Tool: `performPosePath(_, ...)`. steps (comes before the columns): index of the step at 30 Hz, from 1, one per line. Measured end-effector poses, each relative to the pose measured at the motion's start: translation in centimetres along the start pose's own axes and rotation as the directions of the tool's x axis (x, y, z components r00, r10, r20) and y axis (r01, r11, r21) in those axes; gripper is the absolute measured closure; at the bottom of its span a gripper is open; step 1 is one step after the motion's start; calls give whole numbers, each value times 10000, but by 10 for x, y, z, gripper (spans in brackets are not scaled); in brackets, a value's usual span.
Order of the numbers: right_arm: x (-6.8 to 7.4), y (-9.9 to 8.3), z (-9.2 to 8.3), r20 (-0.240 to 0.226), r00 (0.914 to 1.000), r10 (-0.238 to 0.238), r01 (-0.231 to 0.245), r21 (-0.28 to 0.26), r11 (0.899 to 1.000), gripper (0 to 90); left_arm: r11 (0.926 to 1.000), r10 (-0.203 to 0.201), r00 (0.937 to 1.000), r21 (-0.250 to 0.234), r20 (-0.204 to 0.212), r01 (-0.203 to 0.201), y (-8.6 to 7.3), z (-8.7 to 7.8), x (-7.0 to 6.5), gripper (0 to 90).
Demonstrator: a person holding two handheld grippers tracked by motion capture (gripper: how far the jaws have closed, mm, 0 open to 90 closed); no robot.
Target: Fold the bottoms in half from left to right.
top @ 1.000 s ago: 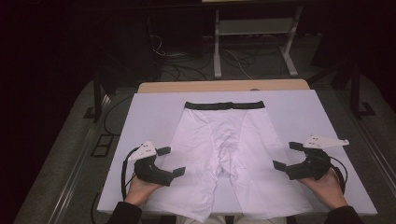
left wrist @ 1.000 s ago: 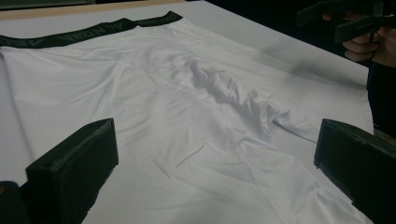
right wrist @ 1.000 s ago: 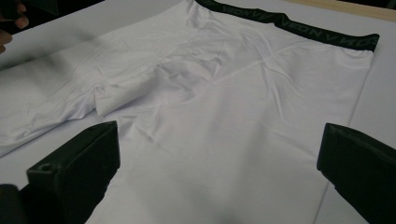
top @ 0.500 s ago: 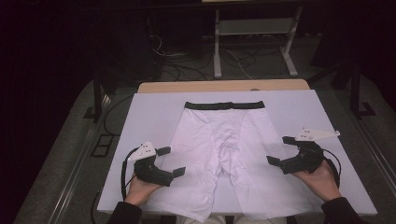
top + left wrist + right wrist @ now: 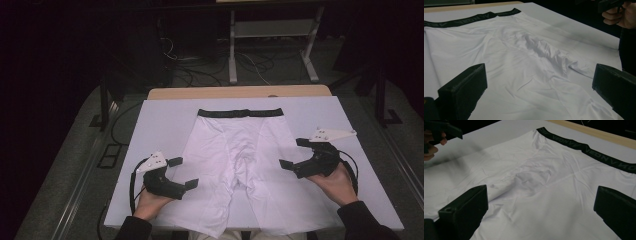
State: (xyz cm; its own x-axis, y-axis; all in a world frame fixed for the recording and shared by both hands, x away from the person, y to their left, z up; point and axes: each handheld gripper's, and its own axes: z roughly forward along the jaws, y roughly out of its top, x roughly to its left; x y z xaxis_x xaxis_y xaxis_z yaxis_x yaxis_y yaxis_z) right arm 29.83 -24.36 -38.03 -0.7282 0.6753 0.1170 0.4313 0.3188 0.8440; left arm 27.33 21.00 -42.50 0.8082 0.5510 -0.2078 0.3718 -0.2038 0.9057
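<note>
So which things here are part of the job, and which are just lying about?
Part of the job:
- white shorts, spread flat
- left gripper, jaws open
- right gripper, jaws open
- white sheet under the shorts

Lying about:
- metal stand behind the table
- cables on the floor

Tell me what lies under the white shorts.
The white shorts lie flat on a white table cover; a tan edge shows beyond it. What the fabric covers is hidden.

White boxer briefs (image 5: 240, 155), black waistband toward far edge of table (image 5: 165, 115); spread flat, slightly creased, legs overhanging near edge.
</note>
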Motion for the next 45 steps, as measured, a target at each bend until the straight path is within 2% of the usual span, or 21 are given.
performPosePath(20, 4, 29, 23, -175, 9985, -527, 530, 182, 9984, 0, 10000, -18, 10000, -17, 47, 18, 0, 1, 0, 0)
performPosePath(36, 1, 46, 39, -276, 9978, -602, 608, 223, 9979, 0, 10000, -13, 10000, -19, 77, 13, 0, 1, 0, 0)
performPosePath(45, 1, 67, 51, -435, 9966, -701, 707, 136, 9974, 0, 10000, -21, 9999, -30, 111, 21, 0, 1, 0, 0)
